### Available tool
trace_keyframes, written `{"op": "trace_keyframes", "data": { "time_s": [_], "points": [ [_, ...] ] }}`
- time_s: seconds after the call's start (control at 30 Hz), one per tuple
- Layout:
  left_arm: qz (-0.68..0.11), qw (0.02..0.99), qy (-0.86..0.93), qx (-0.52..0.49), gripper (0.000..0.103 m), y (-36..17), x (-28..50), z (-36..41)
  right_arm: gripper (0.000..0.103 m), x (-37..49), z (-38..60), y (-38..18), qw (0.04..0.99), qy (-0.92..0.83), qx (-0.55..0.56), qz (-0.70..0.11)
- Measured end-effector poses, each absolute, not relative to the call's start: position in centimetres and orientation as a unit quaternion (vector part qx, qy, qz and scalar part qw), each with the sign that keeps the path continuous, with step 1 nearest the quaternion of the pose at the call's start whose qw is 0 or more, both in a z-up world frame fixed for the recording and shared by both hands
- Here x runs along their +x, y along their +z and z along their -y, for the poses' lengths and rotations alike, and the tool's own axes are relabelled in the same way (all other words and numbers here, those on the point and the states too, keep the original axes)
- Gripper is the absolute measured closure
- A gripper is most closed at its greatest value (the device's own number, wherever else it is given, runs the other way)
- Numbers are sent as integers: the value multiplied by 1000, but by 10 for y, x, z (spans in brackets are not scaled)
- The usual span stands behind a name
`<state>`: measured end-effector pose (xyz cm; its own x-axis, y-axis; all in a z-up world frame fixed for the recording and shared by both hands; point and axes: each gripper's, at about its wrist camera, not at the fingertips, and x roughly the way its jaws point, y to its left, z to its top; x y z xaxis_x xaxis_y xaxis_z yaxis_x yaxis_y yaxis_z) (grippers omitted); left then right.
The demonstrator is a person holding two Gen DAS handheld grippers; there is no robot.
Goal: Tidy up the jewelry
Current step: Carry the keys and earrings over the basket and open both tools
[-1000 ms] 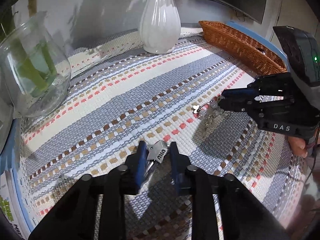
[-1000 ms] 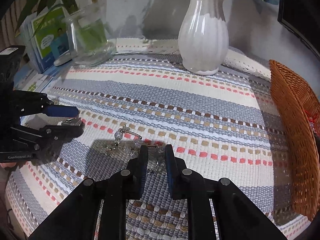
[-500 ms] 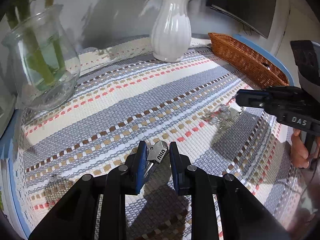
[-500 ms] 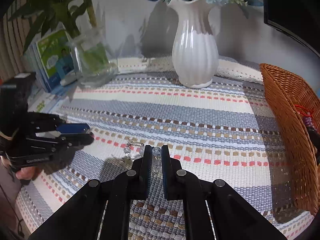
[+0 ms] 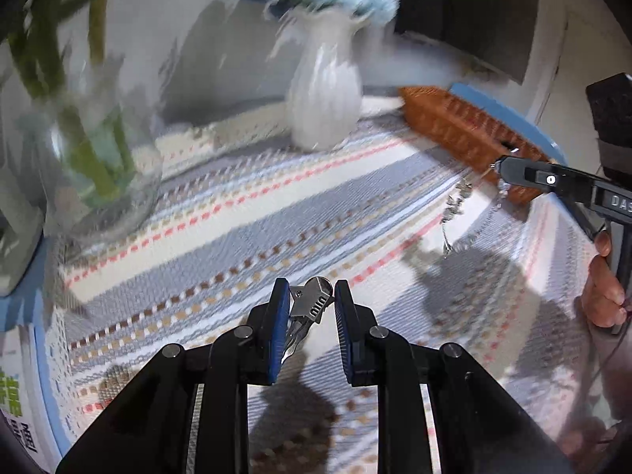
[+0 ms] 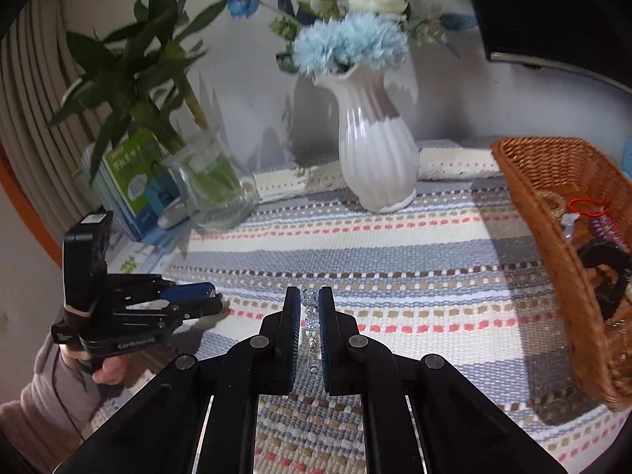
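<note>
My left gripper [image 5: 310, 288] is shut on a small silver metal clip [image 5: 313, 303], held above the striped woven mat [image 5: 245, 213]. In the right wrist view the left gripper [image 6: 215, 297] hovers at the left, a hand around its handle. My right gripper [image 6: 309, 296] is shut on a strand of clear crystal beads [image 6: 310, 318] that runs down between its pads. In the left wrist view the right gripper [image 5: 498, 166] is raised at the right, just in front of the wicker basket [image 5: 446, 118]. The bead strand [image 5: 454, 207] dangles from it above the mat.
The wicker basket [image 6: 525, 201] at the right holds a red cord, purple beads and a black ring. A white ribbed vase [image 6: 375, 158] with flowers stands at the back. A glass jar of green stems [image 6: 213, 189] and booklets [image 6: 138, 181] are at the back left.
My right gripper has shut on the bead strand and lifted it off the mat, toward the basket. My left gripper has risen a little with the clip still in it.
</note>
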<state>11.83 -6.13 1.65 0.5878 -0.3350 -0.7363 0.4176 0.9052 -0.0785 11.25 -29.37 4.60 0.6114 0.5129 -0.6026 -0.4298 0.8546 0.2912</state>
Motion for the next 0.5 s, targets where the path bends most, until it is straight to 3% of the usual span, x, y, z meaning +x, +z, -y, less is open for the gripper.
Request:
{"op": "trace_keyframes", "data": {
  "time_s": [0.5],
  "points": [
    [-351,884,-283,119,81,88,136,206,94,91,413,134,942,168,71,-281]
  ]
}}
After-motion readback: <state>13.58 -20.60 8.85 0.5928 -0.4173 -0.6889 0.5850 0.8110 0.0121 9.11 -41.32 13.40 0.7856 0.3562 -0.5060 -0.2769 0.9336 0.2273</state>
